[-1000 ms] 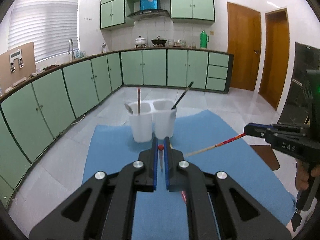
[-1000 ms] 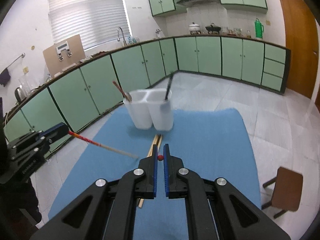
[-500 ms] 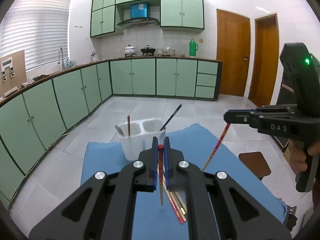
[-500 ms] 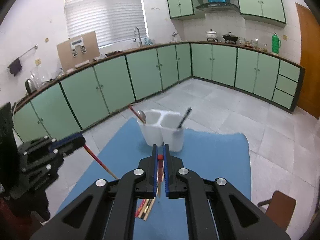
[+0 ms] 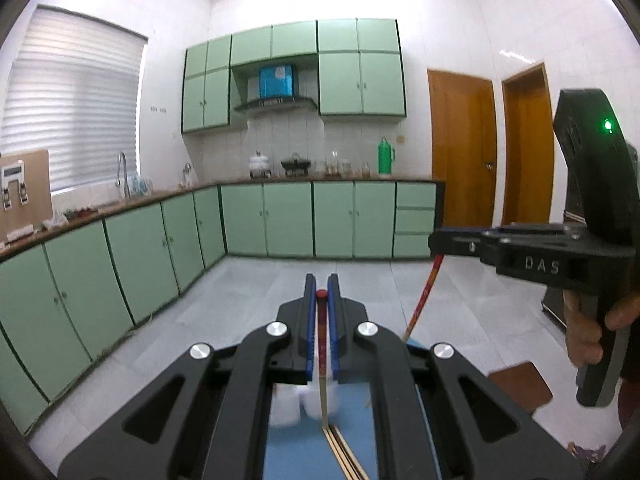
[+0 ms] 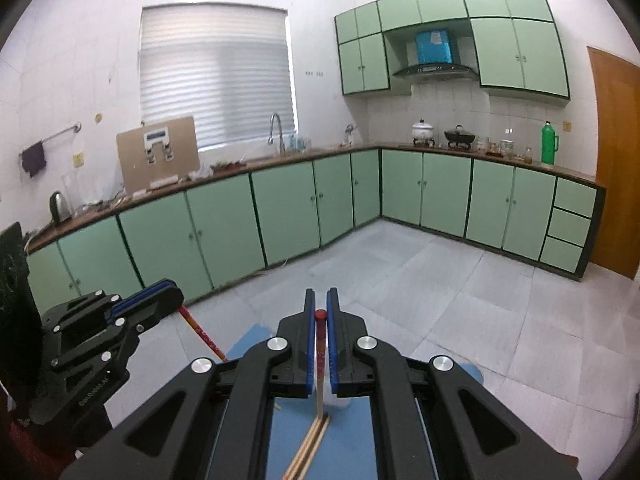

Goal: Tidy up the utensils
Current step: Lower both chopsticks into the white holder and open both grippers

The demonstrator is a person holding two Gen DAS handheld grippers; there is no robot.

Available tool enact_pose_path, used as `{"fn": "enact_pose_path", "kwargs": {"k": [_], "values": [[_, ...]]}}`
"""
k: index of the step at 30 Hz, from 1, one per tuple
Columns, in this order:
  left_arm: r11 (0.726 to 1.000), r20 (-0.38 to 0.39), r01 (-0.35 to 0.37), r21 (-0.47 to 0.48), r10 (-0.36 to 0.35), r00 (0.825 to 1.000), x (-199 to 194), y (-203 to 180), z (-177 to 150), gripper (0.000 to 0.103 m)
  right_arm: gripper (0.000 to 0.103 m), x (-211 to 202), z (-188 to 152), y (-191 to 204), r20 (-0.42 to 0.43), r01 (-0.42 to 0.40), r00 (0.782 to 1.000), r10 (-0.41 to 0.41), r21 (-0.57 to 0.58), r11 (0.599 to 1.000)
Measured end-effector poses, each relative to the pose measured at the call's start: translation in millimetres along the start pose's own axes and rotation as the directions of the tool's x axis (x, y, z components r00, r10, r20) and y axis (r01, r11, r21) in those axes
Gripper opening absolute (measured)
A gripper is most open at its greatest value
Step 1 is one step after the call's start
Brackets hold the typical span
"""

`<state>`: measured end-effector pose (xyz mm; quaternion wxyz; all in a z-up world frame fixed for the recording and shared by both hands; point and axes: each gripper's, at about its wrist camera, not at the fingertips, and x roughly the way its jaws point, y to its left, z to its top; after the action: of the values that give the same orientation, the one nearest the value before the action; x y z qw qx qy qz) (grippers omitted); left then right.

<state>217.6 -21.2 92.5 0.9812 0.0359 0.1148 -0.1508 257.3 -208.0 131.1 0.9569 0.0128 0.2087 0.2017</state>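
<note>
My left gripper (image 5: 321, 282) is shut on a red-topped chopstick (image 5: 321, 344) that hangs tip-down between the jaws. My right gripper (image 6: 321, 300) is shut on a second red-topped chopstick (image 6: 320, 364), also hanging tip-down. Each gripper shows in the other's view: the right gripper (image 5: 434, 242) with its chopstick (image 5: 424, 296), the left gripper (image 6: 176, 300) with its chopstick (image 6: 202, 334). The white two-cup utensil holder (image 5: 288, 404) is mostly hidden beneath the left gripper. Several more chopsticks (image 6: 308, 446) lie on the blue cloth (image 6: 352, 432).
Both grippers are raised high above the blue-covered table (image 5: 296, 456). A brown stool (image 5: 520, 386) stands on the floor at the right. Green cabinets (image 6: 288, 208) and a counter run along the far walls. Two wooden doors (image 5: 460, 152) are at the right.
Both grippers have risen and tilted up, each still holding its chopstick. The chopsticks now hang nearly upright. The holder has slipped below the fingers, almost out of sight.
</note>
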Motion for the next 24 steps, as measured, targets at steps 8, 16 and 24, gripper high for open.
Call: {"fn": "enact_pose_path", "kwargs": {"k": [8, 16, 24], "values": [[0.999, 0.028, -0.033, -0.026, 0.034, 0.999, 53, 17, 21, 0.005, 0.005, 57, 26, -15, 0.030, 0.032, 0.999, -0.032, 0.028, 0.999], [0.998, -0.040, -0.059, -0.036, 0.057, 0.998, 110, 31, 0, 0.005, 0.005, 124, 7, -35, -0.016, 0.058, 0.998, -0.057, 0.069, 0.996], [0.997, -0.144, -0.070, -0.037, 0.064, 0.987, 145, 47, -33, 0.005, 0.005, 160, -28, -44, -0.096, 0.058, 0.994, -0.049, 0.099, 0.993]]}}
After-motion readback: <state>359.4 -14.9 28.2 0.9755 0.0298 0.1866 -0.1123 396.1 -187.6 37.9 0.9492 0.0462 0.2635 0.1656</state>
